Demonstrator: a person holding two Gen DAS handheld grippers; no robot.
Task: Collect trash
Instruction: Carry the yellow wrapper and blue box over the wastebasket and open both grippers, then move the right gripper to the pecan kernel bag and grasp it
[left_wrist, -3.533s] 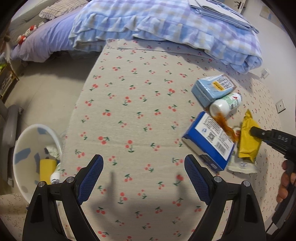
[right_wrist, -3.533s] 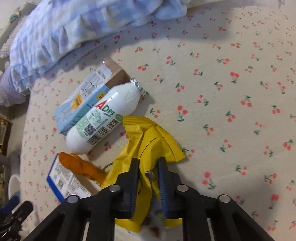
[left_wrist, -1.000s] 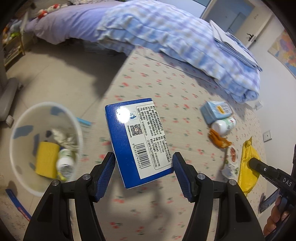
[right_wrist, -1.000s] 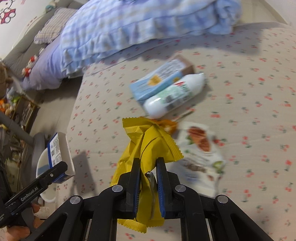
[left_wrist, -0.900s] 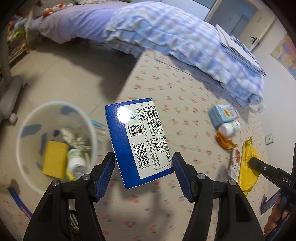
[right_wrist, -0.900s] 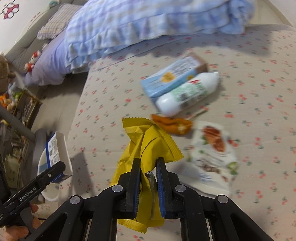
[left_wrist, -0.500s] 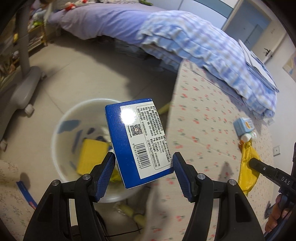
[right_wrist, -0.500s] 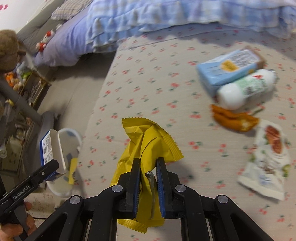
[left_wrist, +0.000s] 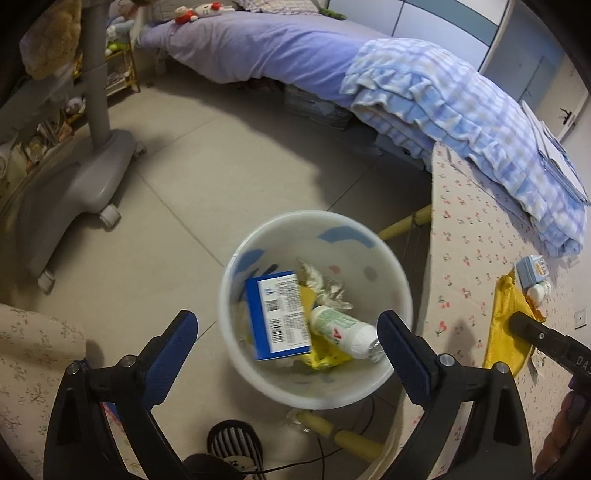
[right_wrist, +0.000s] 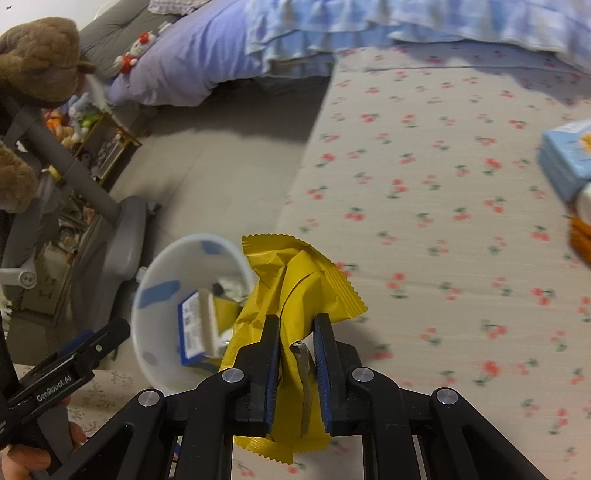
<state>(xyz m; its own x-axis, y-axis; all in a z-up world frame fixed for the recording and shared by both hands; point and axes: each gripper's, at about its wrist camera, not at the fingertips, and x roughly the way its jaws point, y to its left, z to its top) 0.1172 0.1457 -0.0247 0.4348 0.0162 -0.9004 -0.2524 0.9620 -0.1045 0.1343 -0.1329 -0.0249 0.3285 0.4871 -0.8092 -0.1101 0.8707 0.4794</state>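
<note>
Now the blue cardboard box (left_wrist: 277, 314) has dropped into the round white bin (left_wrist: 400, 295). Left gripper (left_wrist: 286, 334) hangs wide apart, empty. Right gripper (right_wrist: 295, 334) pinches the crinkly yellow wrapper (right_wrist: 291, 277), binned next; a light-blue carton (right_wrist: 567, 162) waits on the cherry-print cloth (right_wrist: 424, 166).

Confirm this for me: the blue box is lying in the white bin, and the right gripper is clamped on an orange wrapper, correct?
Not quite: the wrapper in the right gripper is yellow, as the right wrist view shows. The blue box does lie in the white bin.

Left wrist view straight down over bin (left_wrist: 369, 384), right obliquely, shared.
</note>
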